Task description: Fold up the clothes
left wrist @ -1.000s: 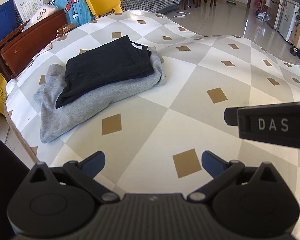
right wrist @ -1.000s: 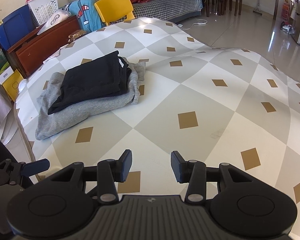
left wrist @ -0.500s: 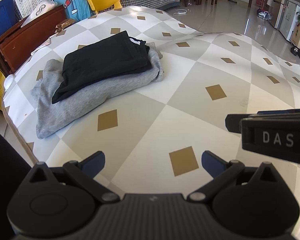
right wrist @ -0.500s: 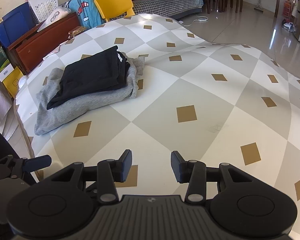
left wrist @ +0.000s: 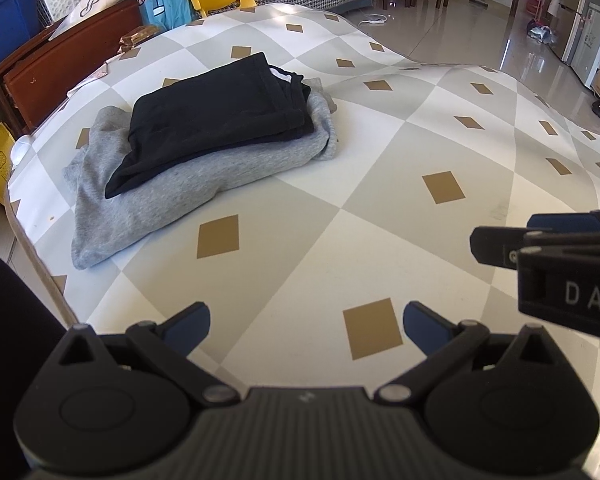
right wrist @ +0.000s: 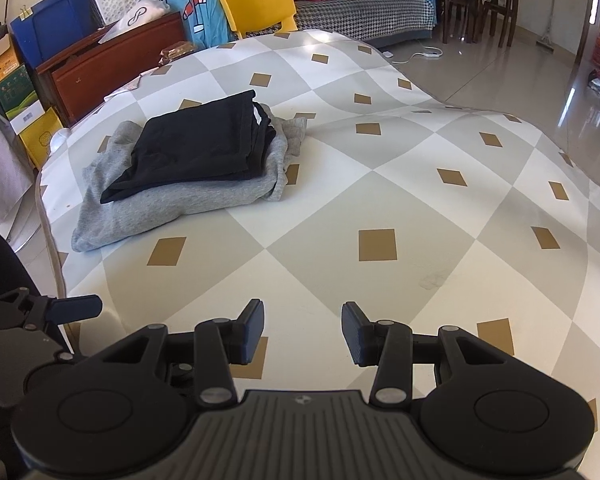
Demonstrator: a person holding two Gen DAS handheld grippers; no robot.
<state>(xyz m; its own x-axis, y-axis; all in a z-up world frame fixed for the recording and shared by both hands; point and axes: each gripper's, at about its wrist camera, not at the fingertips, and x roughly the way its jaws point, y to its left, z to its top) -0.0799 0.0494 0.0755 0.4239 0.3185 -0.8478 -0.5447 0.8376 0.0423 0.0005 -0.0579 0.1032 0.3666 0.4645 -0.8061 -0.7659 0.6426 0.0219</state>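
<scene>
A: Clothes? Where did they lie?
B: Black garment [left wrist: 220, 116] folded atop grey garment [left wrist: 188, 188], far-left on the counter [left wrist: 380, 208].
A: Grippers?
B: Left gripper [left wrist: 306, 326] and right gripper [right wrist: 303, 330] held empty jaws apart. Fabric looked soft, limp; edges seemed best to grip.

The surface [left wrist: 380, 208] was covered by a cloth of white and grey diamonds with small brown diamonds at the crossings; the cloth hung over the far edge in a wave. A folded grey garment [left wrist: 172, 196] lay flat on the cloth toward the left side, one end reaching close to the left edge. A folded black garment [left wrist: 220, 120] lay on top of it, so only the grey one touched the cloth. A small brown packet [right wrist: 176, 51] sat at the far left corner. A faint smudge [right wrist: 432, 280] marked the cloth on the near right.
</scene>
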